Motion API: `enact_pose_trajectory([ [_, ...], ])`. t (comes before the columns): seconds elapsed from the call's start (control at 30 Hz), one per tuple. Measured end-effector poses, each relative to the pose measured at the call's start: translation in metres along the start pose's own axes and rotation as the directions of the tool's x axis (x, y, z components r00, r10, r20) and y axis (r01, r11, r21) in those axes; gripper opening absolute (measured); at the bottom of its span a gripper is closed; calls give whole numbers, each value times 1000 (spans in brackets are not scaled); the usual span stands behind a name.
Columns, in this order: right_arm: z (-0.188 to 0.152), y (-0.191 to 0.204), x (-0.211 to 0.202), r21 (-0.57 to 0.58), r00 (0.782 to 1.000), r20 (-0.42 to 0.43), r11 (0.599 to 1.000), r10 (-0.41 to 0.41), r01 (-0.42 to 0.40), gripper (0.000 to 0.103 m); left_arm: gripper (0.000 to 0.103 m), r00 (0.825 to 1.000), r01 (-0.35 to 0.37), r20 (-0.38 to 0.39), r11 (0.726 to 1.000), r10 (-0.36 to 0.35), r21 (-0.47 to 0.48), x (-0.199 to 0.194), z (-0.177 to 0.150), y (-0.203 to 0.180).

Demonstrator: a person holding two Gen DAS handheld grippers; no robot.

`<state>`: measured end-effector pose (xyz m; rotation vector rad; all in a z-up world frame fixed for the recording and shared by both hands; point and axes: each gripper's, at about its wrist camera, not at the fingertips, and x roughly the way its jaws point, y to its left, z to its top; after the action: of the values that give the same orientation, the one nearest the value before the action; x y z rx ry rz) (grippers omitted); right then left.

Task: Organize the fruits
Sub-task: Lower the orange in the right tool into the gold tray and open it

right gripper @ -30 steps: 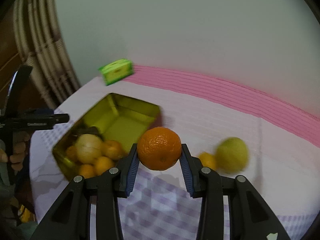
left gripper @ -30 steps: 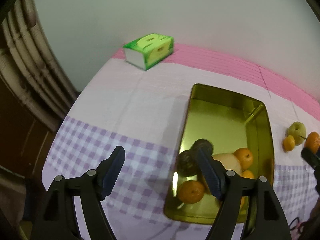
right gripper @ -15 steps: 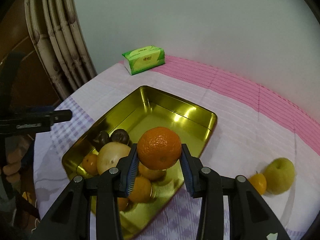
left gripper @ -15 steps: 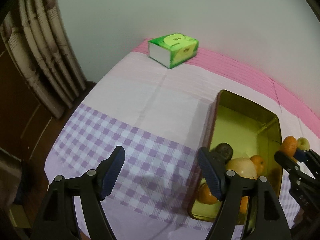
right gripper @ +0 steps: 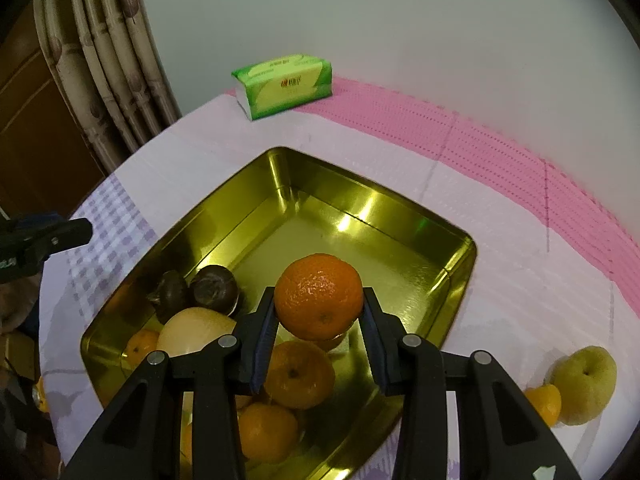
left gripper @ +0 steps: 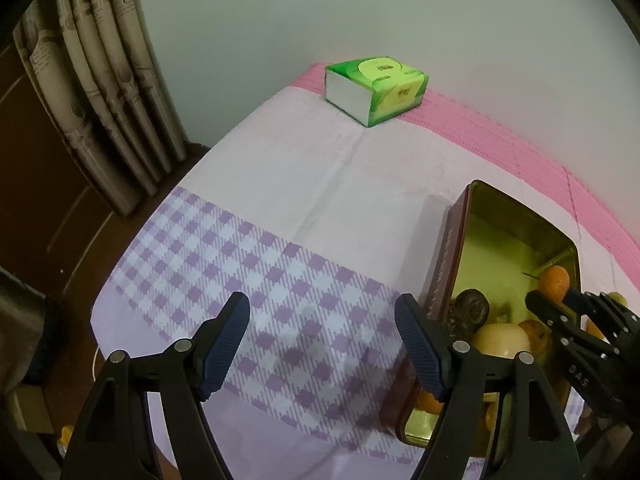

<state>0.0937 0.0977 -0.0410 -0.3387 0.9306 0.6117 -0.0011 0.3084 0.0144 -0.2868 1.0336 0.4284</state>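
Your right hand-held gripper (right gripper: pixel 319 320) pinches the orange (right gripper: pixel 319 296) over the gold tin (right gripper: pixel 460 280) while the left hand-held gripper (left gripper: pixel 322 344) hangs spread and empty over the tabletop (left gripper: pixel 280 184); let go above the piled fruit and it may roll out.

Plain pale wall (left gripper: pixel 360 8), patterned beige curtain (left gripper: pixel 104 92), brown wooden panelling (right gripper: pixel 36 120)

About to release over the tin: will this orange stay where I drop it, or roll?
Likely to roll: the orange is round, and the gold tin has a smooth, shiny floor. The tin's raised walls should contain it. The firm, dimpled peel probably resists slipping in the right gripper.
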Motion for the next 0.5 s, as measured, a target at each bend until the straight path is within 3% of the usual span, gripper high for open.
enact_pose_trajectory([
  [0.5, 4, 12, 23, -39, 998, -57, 999, -15, 13, 37, 75, 1000, 8, -13, 1000, -8, 18, 4, -3, -5],
])
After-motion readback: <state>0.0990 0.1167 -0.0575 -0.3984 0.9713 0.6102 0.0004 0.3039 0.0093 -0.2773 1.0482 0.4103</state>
